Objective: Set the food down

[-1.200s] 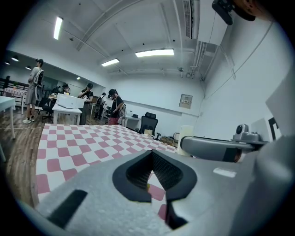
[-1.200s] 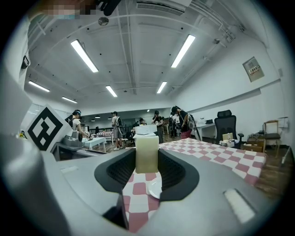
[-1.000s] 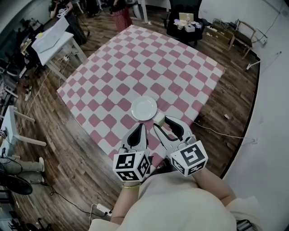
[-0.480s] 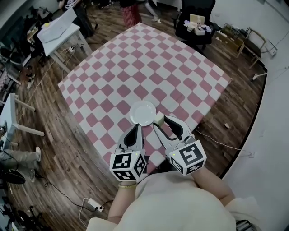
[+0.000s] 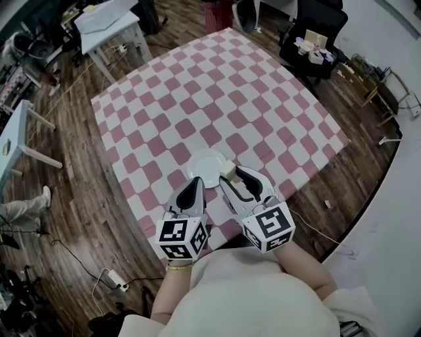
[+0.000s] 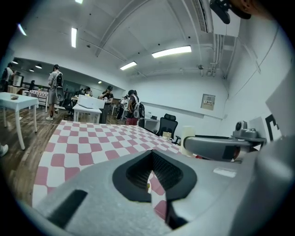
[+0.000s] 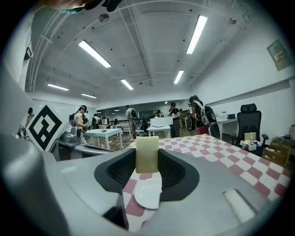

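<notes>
A white plate [image 5: 205,166] lies on the pink-and-white checked cloth [image 5: 217,99], near its front edge. My right gripper [image 5: 229,173] is shut on a pale cream block of food [image 5: 228,169], which hangs just over the plate's right rim. In the right gripper view the block [image 7: 147,154] stands upright between the jaws, with the plate [image 7: 148,193] below it. My left gripper [image 5: 197,183] hovers just in front of the plate, shut and holding nothing. The left gripper view shows its jaws pressed together over the cloth [image 6: 92,143], with the food block [image 6: 186,139] at the right.
Wood floor surrounds the cloth. White tables [image 5: 108,16] stand at the far left, and a black chair with boxes [image 5: 312,36] at the far right. A power strip and cable [image 5: 112,280] lie at the near left, beside a person's leg [image 5: 20,212].
The head view has swung, so the cloth sits differently in frame. Both grippers stay by the plate's near side, and the right one still holds the block at the plate's right rim.
</notes>
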